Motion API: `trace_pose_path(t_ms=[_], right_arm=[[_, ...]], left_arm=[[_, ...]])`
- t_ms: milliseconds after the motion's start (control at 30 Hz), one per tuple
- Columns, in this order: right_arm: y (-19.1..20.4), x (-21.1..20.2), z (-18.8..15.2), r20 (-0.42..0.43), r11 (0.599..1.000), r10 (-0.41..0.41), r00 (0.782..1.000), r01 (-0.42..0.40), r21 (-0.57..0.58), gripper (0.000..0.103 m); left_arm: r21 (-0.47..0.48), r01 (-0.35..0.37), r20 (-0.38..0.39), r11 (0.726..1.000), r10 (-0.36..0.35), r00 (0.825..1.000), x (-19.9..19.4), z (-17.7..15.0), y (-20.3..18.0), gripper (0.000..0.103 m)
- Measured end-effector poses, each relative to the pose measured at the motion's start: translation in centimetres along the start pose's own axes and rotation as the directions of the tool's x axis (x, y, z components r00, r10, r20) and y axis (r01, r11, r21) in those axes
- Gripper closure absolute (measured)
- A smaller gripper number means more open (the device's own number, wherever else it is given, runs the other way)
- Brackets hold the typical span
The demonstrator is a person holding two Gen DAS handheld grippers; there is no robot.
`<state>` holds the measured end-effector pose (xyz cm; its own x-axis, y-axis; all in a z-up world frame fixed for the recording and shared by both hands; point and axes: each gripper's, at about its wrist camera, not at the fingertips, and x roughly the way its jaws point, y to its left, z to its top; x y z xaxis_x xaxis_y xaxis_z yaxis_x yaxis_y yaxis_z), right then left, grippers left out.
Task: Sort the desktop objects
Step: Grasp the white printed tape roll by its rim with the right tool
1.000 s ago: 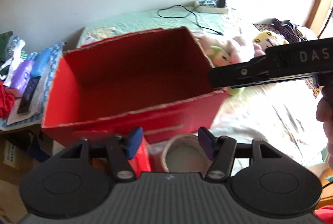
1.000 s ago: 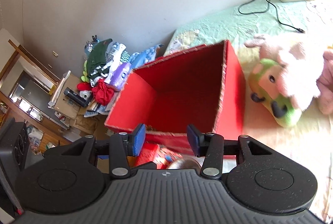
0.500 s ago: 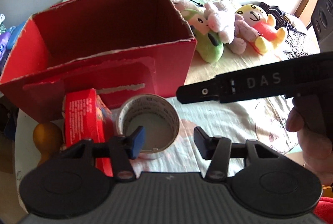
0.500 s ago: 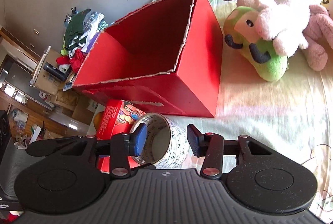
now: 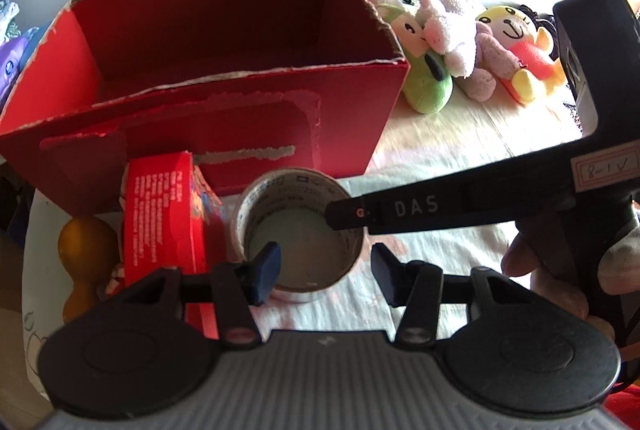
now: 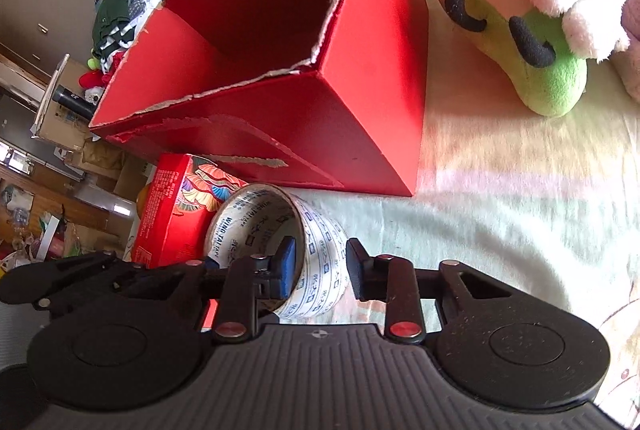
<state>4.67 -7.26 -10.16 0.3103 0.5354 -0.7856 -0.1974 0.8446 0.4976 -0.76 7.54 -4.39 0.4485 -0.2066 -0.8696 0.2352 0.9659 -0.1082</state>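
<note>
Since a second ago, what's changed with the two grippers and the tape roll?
Both grippers have come down from above the red box to the tape roll. The right gripper now straddles the roll's wall, one finger inside, not yet shut. The left gripper brackets the same roll, open. Nothing has been picked up. The box, small red carton and plush toys have not moved.

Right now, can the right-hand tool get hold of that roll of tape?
Probably yes: the right gripper is open, its jaws already straddling the tape roll's wall, with nothing in between.
</note>
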Motion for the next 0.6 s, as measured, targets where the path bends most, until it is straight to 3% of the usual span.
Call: trace_pose_path(t_ms=[67,200,433,600], right_arm=[[-0.4,-0.2,0.0,-0.001,1.0,0.023,1.0,-0.023,0.018,0.087],[-0.8,-1.0,-0.3,-0.001,1.0,0.023,1.0,-0.023,0.008,0.09],[-1.9,-2.5,-1.1,0.02,1.0,-0.028,0.999,0.028,0.015,0.09],[-3.1,-3.3,-1.3,0.034,0.997,-0.063,0.997,0.061,0.053,0.091]], left_arm=[[-0.004,-0.01,-0.006,1.0,0.01,1.0,0.2,0.2,0.3,0.051],[-0.015,0.01,-0.024,1.0,-0.01,1.0,0.8,0.7,0.6,0.052],[0.005,0.056,-0.032,0.998,-0.056,0.998,0.9,1.4,0.1,0.053],[0.071,0.022,0.022,0.997,-0.023,0.999,-0.2,1.7,-1.2,0.05]])
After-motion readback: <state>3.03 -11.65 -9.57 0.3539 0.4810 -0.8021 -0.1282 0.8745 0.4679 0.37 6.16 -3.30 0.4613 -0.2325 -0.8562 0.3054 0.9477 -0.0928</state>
